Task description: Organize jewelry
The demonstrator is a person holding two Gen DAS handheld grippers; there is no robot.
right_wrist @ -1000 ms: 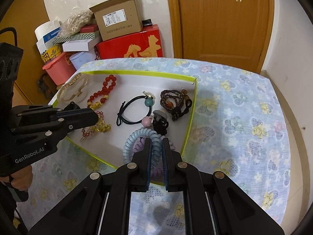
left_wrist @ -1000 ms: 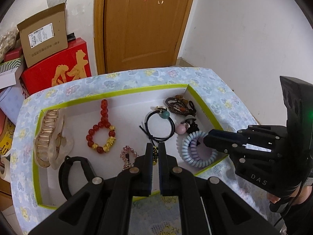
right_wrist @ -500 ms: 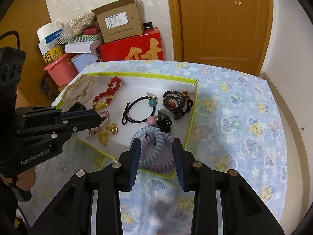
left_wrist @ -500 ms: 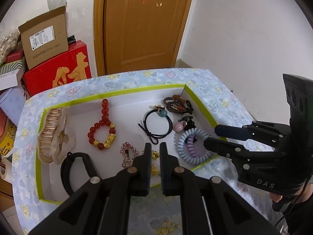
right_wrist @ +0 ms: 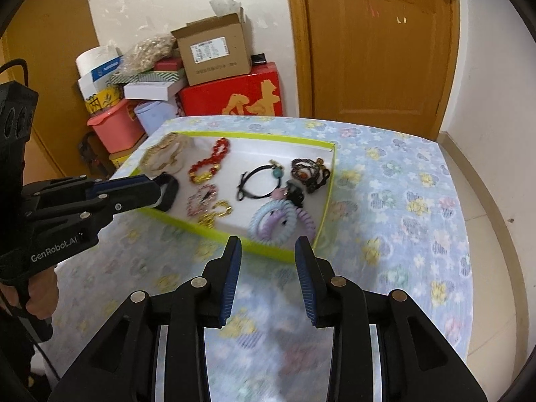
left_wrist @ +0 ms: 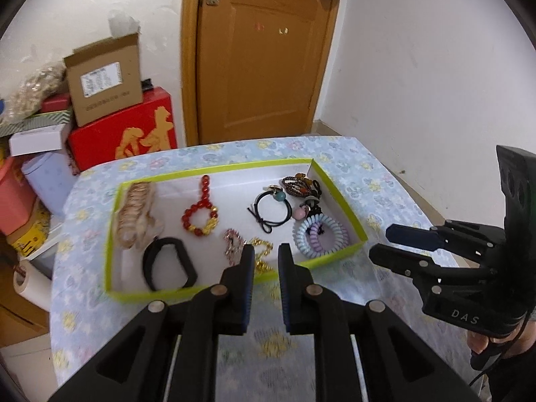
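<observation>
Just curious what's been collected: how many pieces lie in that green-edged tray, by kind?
Spiral coil hair ties: 2
Bead bracelets: 2
Elastic hair ties with a bead: 2
Claw clip: 1
Black band: 1
Pink sparkly clip: 1
Gold trinket: 1
Total: 10

The tabletop (left_wrist: 375, 174) is covered in soft flowered cloth. A matt cardboard tray (left_wrist: 345, 201) is seen on it. Glossy red beads (left_wrist: 201, 216), a coiled plastic hair tie (left_wrist: 321, 234) and a varnished wooden door (left_wrist: 261, 53) are shown.
</observation>
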